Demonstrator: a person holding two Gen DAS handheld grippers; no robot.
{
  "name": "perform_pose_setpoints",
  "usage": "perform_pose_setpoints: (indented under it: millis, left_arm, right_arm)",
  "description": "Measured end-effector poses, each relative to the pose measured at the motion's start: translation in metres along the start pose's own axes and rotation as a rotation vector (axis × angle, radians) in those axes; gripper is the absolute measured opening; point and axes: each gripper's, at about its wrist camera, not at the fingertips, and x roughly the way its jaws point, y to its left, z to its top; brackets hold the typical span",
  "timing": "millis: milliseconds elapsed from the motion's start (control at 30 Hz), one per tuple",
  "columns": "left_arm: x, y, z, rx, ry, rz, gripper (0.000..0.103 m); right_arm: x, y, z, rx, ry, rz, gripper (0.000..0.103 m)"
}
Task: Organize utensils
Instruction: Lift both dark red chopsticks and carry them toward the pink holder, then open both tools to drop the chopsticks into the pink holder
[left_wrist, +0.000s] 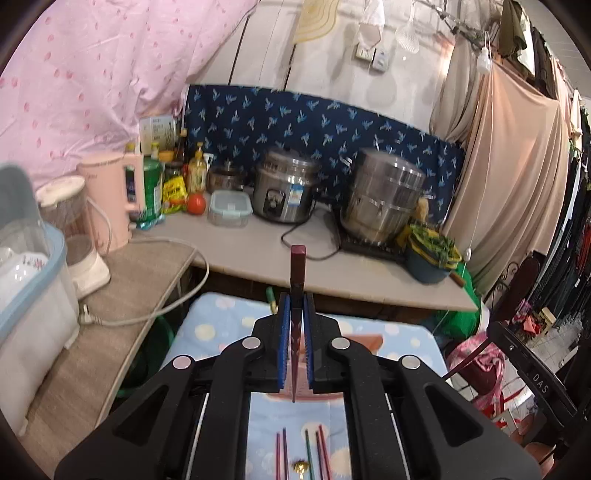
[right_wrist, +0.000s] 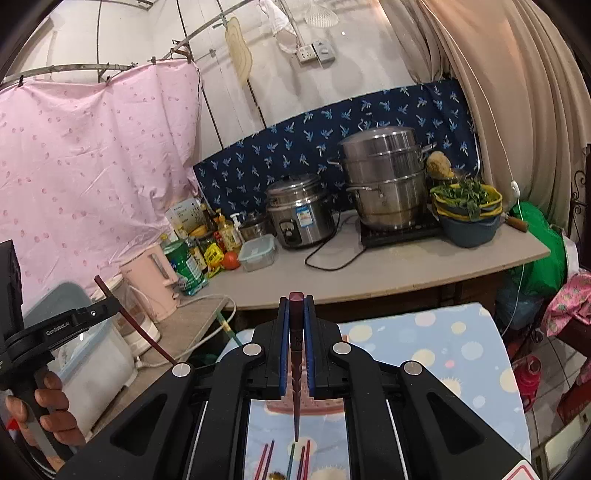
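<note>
While each gripper, left (left_wrist: 295, 295) and right (right_wrist: 295, 299), clamps one dark red chopstick (left_wrist: 297, 273), align both tips before lowering onto the cloth (left_wrist: 388, 332).

Free room / obstacles:
- Counter (right_wrist: 388, 273) front strip bare btwn cooker cord (right_wrist: 328, 258) & edge.
- Back row blocked: steamer pot (right_wrist: 388, 181), rice cooker (right_wrist: 299, 214), bottles (right_wrist: 207, 240), kettle (right_wrist: 155, 284).
- Blue-dotted cloth (right_wrist: 443, 350): right part bare; chopsticks (right_wrist: 291, 458) lie at near edge.
</note>
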Motion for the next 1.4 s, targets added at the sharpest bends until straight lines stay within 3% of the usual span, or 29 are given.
perform_pose_setpoints:
  millis: [200,400,733,1033,1267,1400]
  left_arm:
    - [0.009,-0.011,0.034,0.009,-0.084,0.002,0.007]
    - [0.041,-0.012,0.041,0.011,-0.067,0.016,0.007]
    - [0.097,0.002,0.009,0.004,0.050,0.043,0.007]
    - [0.126,0.011,-0.014,-0.008,0.126,0.064,0.007]
    - [0.125,0.012,-0.023,-0.001,0.119,0.081,0.008]
    - [0.121,0.013,-0.024,0.000,0.115,0.083,0.019]
  right_arm:
    - [0.018,0.006,0.039,0.002,-0.071,-0.007,0.007]
    - [0.052,0.005,0.054,0.021,-0.078,-0.011,0.007]
    - [0.111,-0.006,0.017,0.017,0.045,-0.028,0.007]
    - [0.139,-0.009,-0.010,0.002,0.123,-0.039,0.007]
    - [0.141,-0.009,-0.017,-0.007,0.136,-0.061,0.014]
    - [0.133,-0.009,-0.016,-0.006,0.120,-0.060,0.020]
